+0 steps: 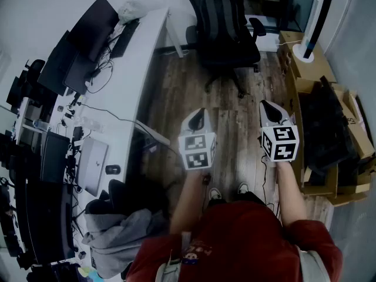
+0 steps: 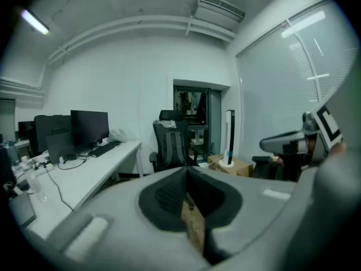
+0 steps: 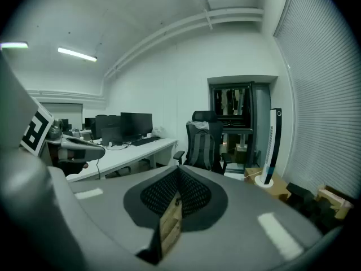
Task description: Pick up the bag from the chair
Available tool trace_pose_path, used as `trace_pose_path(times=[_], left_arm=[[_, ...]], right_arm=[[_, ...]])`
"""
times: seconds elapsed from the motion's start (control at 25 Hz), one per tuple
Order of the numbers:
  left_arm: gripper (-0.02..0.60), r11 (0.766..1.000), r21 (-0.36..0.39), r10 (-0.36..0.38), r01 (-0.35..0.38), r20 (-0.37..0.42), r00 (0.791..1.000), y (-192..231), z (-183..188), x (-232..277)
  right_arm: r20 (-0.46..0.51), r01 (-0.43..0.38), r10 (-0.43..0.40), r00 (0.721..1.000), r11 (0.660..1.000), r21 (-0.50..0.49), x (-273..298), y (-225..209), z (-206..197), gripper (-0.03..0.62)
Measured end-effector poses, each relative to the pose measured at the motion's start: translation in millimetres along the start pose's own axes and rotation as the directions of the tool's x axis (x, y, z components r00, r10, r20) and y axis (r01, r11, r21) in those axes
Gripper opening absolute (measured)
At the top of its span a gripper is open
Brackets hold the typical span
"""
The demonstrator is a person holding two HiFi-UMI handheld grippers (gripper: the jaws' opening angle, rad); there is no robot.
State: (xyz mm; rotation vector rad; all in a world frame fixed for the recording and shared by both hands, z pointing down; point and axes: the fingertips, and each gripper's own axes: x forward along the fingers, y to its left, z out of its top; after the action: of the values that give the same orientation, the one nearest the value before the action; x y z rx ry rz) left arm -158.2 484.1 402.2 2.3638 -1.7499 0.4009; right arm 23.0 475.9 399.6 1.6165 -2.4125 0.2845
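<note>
Facing one chair (image 1: 244, 53), seemingly one bag (image 1: 218, 12): left gripper (image 1: 200, 115), right gripper (image 1: 267, 108), jaws pressed together.

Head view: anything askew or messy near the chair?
Nothing damaged or spilled. The bag sits upright on the chair. Only clutter: cardboard boxes heaped loosely along the right wall, and a grey garment dumped by the desk.

The wood-plank floor (image 1: 235, 122) in front of you carries the black chair (image 1: 238, 57) and, along the right wall, cardboard boxes (image 1: 305, 69). The bag (image 1: 217, 13) sits upright on the chair seat, against the backrest. On your left, the long white surface (image 1: 132, 69) bears monitors (image 1: 97, 25), a keyboard (image 1: 124, 38), a laptop (image 1: 93, 164), a mouse (image 1: 113, 169) and loose cables (image 1: 108, 115).
</note>
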Motion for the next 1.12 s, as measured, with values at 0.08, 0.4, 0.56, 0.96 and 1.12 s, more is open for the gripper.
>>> trace_pose_path(times=[0.08,0.4,0.56,0.96,1.12], left_arm=[[-0.003,1.000,0.000,0.008,-0.008,-0.007,1.000,-2.2,-1.8,1.8],[-0.003,0.999,0.035,0.023,-0.023,0.004,1.000,-17.3,-1.0,11.8],[-0.003,0.999,0.033,0.028,-0.028,0.008,1.000,-27.9,2.1,20.3],[-0.003,0.997,0.057,0.058,-0.059,0.013,0.998,-70.6,-5.2,41.8],[-0.003,0.996,0.054,0.070,-0.069,-0.008,0.998,-79.7,-13.1,46.5]], right_arm=[[-0.001,0.003,-0.003,1.000,1.000,0.014,-1.4,-7.1,-2.1,0.002],[0.017,0.031,-0.031,0.999,0.999,0.010,-5.1,-38.1,-8.0,0.002],[0.036,0.047,-0.047,0.998,0.999,-0.001,-6.6,-53.7,-6.7,0.000],[0.036,0.005,-0.007,0.999,0.999,0.049,-9.2,-98.5,-24.5,0.000],[0.031,-0.001,-0.001,1.000,0.998,0.057,-10.3,-111.6,-27.5,0.000]])
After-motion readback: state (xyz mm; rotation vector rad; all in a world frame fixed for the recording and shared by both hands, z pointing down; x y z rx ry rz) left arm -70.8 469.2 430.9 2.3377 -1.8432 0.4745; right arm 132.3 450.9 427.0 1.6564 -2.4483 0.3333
